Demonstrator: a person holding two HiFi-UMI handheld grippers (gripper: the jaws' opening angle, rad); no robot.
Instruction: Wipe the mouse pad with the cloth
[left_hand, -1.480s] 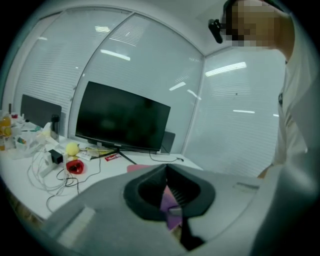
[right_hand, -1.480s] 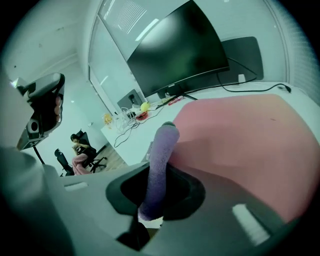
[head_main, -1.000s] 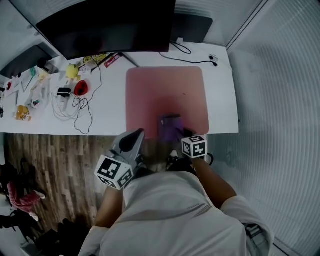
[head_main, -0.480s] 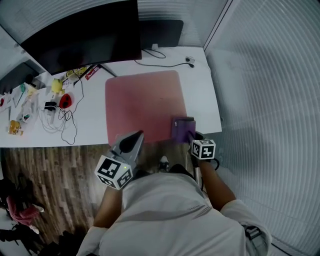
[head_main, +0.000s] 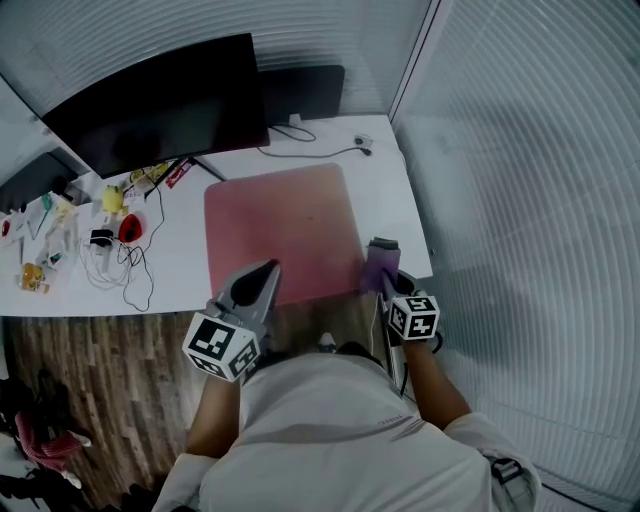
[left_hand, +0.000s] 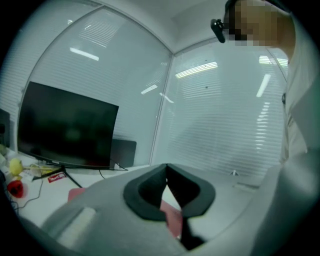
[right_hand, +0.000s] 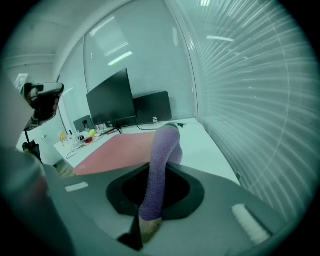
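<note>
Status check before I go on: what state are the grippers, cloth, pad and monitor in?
Left gripper: shut, empty.
Right gripper: shut on the cloth.
Cloth: clamped and bent over, just off the pad's right edge.
Mouse pad: lying flat on the desk.
Monitor: screen dark.

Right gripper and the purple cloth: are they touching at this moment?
Touching. The right gripper view shows the purple cloth pinched between the jaws of the right gripper, its free end standing up beyond them.
</note>
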